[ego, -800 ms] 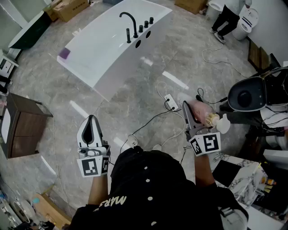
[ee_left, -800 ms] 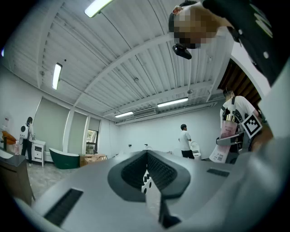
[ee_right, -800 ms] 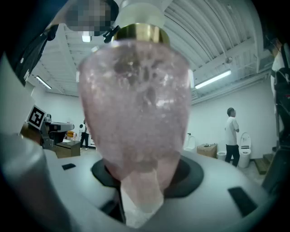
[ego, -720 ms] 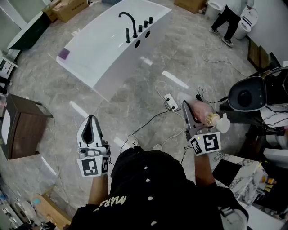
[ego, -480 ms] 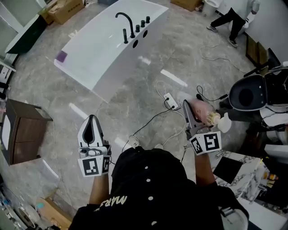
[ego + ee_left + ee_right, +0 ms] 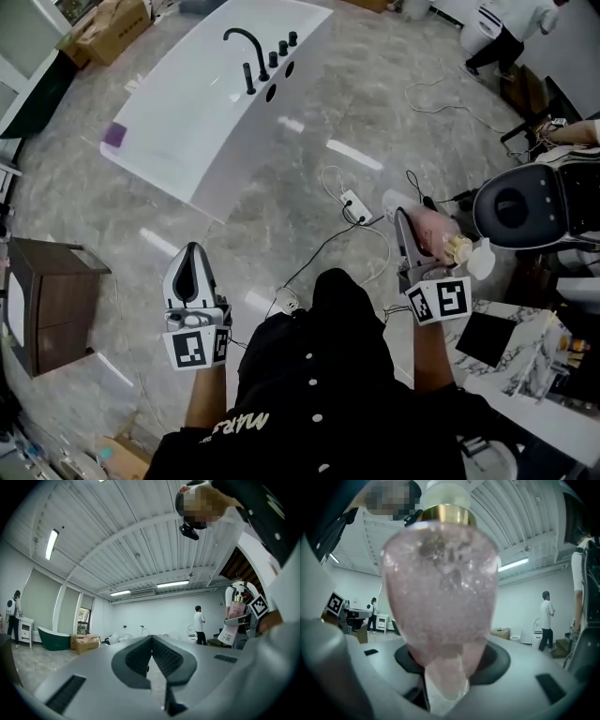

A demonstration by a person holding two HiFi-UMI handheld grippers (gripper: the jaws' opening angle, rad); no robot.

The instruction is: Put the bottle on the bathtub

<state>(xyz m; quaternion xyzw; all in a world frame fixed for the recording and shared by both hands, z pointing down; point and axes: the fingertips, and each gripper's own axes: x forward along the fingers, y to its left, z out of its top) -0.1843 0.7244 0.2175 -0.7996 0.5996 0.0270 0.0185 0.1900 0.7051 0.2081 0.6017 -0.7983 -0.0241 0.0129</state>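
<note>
The white bathtub (image 6: 202, 103) with a black faucet (image 6: 246, 52) on its rim stands on the grey floor at the upper left of the head view. My right gripper (image 6: 412, 225) is shut on a pink bottle (image 6: 433, 234) with a gold collar and a white pump (image 6: 473, 258), lying level between the jaws. In the right gripper view the bottle (image 6: 440, 588) fills the middle. My left gripper (image 6: 192, 251) is held level in front of the body, shut with nothing in it (image 6: 151, 641). The bottle (image 6: 236, 606) also shows at the right of the left gripper view.
A power strip (image 6: 354, 208) with trailing cables lies on the floor between me and the tub. A dark wooden cabinet (image 6: 47, 300) stands at the left, a black round seat (image 6: 514, 204) at the right and a marble-topped table (image 6: 511, 361) at the lower right. Another person (image 6: 511, 23) stands far off.
The whole head view has drifted: the bathtub now sits a little further left and the room's right side has slid. Both grippers stay in front of the body, the right still closed on the bottle.
</note>
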